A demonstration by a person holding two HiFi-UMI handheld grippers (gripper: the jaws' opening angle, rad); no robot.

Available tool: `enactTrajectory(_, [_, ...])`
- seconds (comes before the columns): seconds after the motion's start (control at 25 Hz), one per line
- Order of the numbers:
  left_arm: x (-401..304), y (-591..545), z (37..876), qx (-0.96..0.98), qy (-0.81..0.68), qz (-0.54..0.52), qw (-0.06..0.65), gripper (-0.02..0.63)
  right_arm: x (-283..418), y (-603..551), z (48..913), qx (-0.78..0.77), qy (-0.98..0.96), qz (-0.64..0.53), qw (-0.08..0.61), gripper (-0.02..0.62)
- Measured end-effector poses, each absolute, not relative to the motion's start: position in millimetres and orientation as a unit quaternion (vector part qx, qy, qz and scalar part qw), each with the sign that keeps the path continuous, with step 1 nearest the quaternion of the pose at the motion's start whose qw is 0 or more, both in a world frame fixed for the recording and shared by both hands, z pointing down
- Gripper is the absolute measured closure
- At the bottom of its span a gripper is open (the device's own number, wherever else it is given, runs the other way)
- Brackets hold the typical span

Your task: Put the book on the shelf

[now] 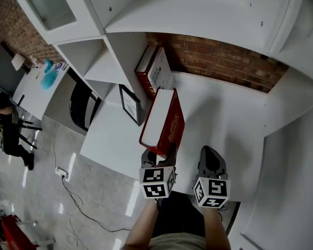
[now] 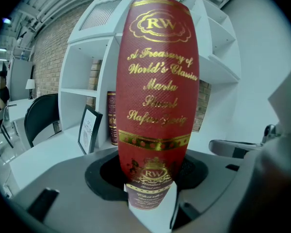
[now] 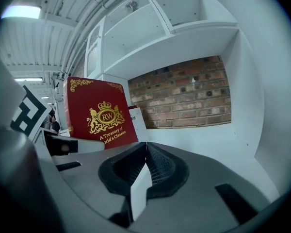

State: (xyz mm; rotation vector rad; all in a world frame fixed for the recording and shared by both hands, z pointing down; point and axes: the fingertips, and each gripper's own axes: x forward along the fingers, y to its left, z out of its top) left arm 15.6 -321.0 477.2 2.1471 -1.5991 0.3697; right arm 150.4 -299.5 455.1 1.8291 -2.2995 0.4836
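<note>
The left claw clamps the book by its lower spine, holding it upright above the shelf, seemingly so it can slide in beside the leaning book at the back, while the right claw hangs alongside, closed on nothing.

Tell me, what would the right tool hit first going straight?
Probably the brick wall at the back. The book lies left of where the right tool points. Depth is unclear.

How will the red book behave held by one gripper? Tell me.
Likely stiff: the red book juts from the left gripper without sagging. Probably heavy, being thick; pinched at one end, it may twist. Its textured finish should resist slipping.
</note>
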Motion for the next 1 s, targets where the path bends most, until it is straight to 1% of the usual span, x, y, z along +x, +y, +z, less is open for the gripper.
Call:
enactTrajectory(0.68, [18.9, -392.5, 489.5, 0.784, -0.566, 0.134, 0.217, 0.362, 148.1, -350.2, 458.8, 0.624, -0.759, 0.17, 0.079, 0.578])
enactTrajectory(1.0, [20.3, -426.2, 499.3, 0.79, -0.558, 0.13, 0.218, 0.362, 136.1, -370.2, 466.5, 0.628, -0.754, 0.174, 0.084, 0.578])
